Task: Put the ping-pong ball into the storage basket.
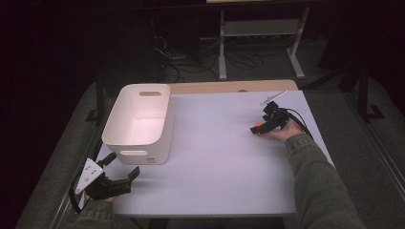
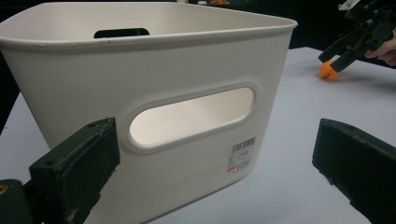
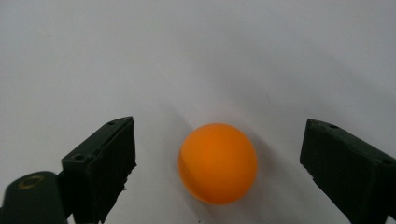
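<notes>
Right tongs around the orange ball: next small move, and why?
Probably close the right tongs on the orange ball. The jaws stand open on either side of it, with a gap each side, and the ball sits on the table between them.

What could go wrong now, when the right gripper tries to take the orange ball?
1. The orange ball lies loose on the smooth table between the open jaws of the right gripper; if one jaw touches first, it may roll away.
2. The white bin stands far across the table beside the left gripper, so a weak grasp may drop the ball on the way.
</notes>
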### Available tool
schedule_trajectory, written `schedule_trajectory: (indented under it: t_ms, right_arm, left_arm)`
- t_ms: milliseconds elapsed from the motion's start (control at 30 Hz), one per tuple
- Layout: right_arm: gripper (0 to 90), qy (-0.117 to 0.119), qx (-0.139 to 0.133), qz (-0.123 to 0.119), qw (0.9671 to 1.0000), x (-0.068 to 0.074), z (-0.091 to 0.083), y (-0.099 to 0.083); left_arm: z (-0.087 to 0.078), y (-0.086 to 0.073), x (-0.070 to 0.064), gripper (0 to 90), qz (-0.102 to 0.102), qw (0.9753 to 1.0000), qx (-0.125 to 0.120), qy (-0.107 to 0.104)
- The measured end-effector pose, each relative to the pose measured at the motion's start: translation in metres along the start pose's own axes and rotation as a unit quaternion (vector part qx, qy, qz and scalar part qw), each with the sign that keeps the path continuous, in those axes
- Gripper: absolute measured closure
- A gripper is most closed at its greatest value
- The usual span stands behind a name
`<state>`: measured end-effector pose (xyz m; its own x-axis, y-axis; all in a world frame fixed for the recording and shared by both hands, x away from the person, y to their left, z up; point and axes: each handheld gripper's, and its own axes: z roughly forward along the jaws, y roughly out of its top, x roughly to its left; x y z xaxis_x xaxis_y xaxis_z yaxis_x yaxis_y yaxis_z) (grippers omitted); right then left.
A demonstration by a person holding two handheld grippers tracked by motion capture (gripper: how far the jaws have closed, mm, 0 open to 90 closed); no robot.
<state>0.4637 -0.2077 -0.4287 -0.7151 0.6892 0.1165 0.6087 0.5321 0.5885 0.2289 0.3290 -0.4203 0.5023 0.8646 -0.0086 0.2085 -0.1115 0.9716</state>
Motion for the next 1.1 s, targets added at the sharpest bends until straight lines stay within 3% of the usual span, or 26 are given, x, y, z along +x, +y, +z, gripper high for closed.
schedule_trajectory:
  t_ms: [400, 1100]
  right_arm:
    - [17.1, -0.008, 0.01, -0.003, 0.9999, -0.0006, 0.0024, -0.0014]
    - [35.7, -0.015, 0.018, -0.014, 0.9996, -0.001, 0.003, -0.003]
  left_arm:
    - [0.0001, 0.0, -0.0001, 0.2, 0.001, 1.0, 0.001, 0.0]
    - [-0.0001, 0.0001, -0.0003, 0.2, 0.001, 1.0, -0.001, 0.0]
